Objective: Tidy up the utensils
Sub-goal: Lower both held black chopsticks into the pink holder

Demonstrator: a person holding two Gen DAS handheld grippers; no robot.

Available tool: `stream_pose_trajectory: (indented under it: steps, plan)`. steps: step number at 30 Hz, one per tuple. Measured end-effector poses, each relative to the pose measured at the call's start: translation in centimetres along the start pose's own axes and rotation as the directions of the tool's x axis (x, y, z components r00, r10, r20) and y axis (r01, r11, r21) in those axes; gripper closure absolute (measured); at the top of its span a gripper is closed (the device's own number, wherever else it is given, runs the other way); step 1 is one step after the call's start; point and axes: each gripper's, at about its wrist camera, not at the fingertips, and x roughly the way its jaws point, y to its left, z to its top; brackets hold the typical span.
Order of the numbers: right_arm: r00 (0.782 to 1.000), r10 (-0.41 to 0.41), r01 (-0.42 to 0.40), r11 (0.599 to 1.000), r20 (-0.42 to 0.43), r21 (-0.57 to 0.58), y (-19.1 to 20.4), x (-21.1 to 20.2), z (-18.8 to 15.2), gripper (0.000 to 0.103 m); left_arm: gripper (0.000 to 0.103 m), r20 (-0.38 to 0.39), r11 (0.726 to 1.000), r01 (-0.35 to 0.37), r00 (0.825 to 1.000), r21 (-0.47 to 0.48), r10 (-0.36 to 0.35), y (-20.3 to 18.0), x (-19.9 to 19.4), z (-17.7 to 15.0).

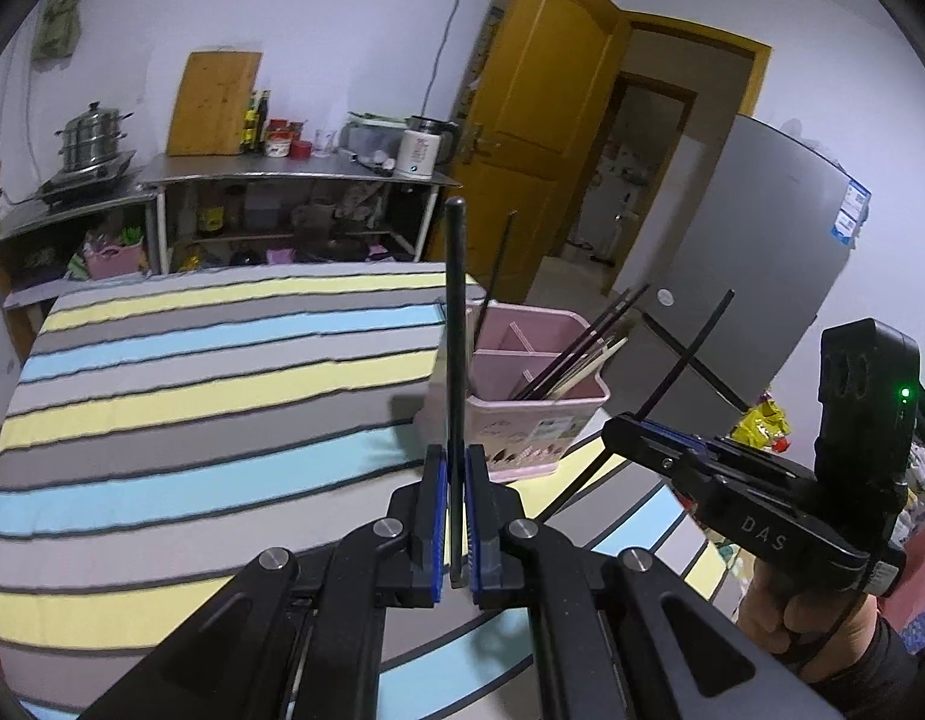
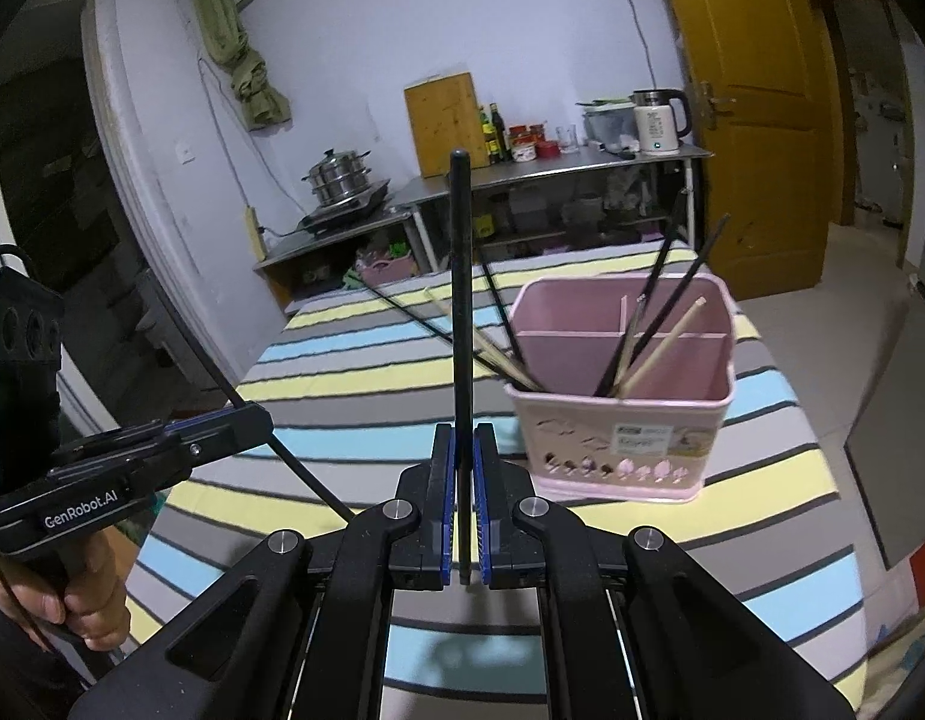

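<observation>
Your left gripper (image 1: 456, 516) and right gripper (image 2: 462, 510) each clamp a black chopstick (image 1: 456, 324) upright, short of the part-filled pink holder (image 2: 624, 396) ahead; both remain undeposited.

Striped tablecloth (image 2: 354, 372), steel steamer pot (image 2: 336, 177), white kettle (image 2: 657, 120), yellow door (image 1: 540, 114), grey fridge (image 1: 756, 240).

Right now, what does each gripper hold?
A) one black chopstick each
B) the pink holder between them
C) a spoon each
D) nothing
A: the left gripper and the right gripper are each shut on a black chopstick, beside the pink holder.
</observation>
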Motion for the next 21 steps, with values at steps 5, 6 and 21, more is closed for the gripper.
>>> stream_pose_trajectory:
  steps: [5, 6, 21]
  plan:
    - [0.999, -0.017, 0.016, 1.000, 0.044, 0.017, -1.3, -1.2, 1.9, 0.097, 0.098, 0.032, 0.999, 0.030, 0.999, 0.025, -0.031, -1.4, 0.4, 2.5]
    - [0.998, -0.022, 0.021, 1.000, 0.057, 0.019, -1.6, -1.4, 2.4, 0.097, 0.098, 0.040, 0.999, 0.033, 0.999, 0.031, -0.034, -1.7, 0.4, 3.0]
    - [0.976, -0.081, 0.075, 0.996, 0.203, 0.040, -4.0, -3.0, 8.3, 0.097, 0.098, 0.123, 0.996, 0.019, 0.992, 0.092, -0.030, -4.4, 3.0, 10.2]
